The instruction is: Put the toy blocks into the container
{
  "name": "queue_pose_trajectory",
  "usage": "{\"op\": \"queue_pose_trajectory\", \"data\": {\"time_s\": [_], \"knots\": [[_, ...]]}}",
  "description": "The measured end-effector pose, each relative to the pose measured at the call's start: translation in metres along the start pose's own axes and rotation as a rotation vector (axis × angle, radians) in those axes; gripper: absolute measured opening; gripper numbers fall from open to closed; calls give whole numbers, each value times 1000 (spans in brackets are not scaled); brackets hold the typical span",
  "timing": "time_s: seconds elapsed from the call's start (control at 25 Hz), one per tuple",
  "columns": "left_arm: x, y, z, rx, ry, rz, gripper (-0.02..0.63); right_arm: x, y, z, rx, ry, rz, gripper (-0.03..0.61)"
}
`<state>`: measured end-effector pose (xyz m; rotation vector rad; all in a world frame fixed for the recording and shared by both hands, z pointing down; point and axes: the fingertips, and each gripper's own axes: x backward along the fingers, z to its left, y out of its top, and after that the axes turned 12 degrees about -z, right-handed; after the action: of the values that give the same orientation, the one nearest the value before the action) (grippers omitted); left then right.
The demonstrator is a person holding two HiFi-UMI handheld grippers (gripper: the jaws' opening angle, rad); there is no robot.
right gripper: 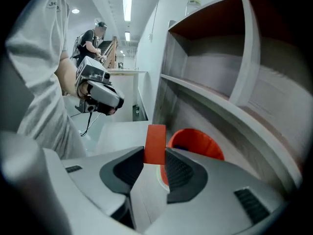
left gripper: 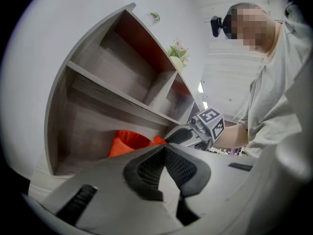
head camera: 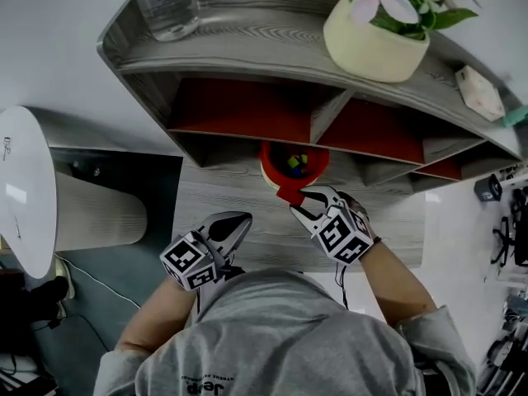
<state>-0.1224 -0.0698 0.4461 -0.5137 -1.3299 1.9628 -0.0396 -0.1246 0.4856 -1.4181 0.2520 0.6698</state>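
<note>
A flat red block [right gripper: 155, 143] stands upright between the pads of my right gripper [right gripper: 154, 153], which is shut on it. In the head view that red block [head camera: 289, 193] hangs just in front of the red round container [head camera: 271, 170], which stands on the grey wooden desk [head camera: 247, 196] under the shelf. Small coloured blocks [head camera: 297, 163] lie inside it. The container [right gripper: 195, 141] sits just beyond the held block. My left gripper [head camera: 239, 219] rests lower left on the desk, shut and empty, with its pads [left gripper: 168, 168] meeting at the tip. The container [left gripper: 128, 142] lies ahead of it.
A grey shelf unit [head camera: 247, 64] with red-backed compartments overhangs the container. On top stand a cream flower pot [head camera: 371, 44], a clear water bottle [head camera: 165, 2] and a small white object [head camera: 480, 91]. A white rounded object [head camera: 25, 188] sits at the left.
</note>
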Motion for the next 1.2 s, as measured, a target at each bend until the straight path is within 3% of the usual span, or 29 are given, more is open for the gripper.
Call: {"op": "queue_pose_trajectory", "data": {"time_s": [0.32, 0.64, 0.68, 0.72, 0.8, 1.2], "knots": [[-7, 14, 1, -16, -4, -13, 14, 7, 8, -47, 20, -108, 18, 160], [-9, 12, 11, -4, 12, -1, 14, -9, -11, -74, 4, -173, 78, 163], [-9, 12, 12, -2, 12, 1, 14, -12, -15, -75, -14, -176, 84, 184], [-10, 11, 13, -3, 11, 4, 14, -15, -17, -75, -37, -174, 84, 287], [-11, 10, 15, -2, 9, 8, 14, -18, -17, -74, -67, -164, 68, 351], [-20, 10, 24, 9, -4, 9, 14, -16, -12, -77, -70, -159, 45, 354]]}}
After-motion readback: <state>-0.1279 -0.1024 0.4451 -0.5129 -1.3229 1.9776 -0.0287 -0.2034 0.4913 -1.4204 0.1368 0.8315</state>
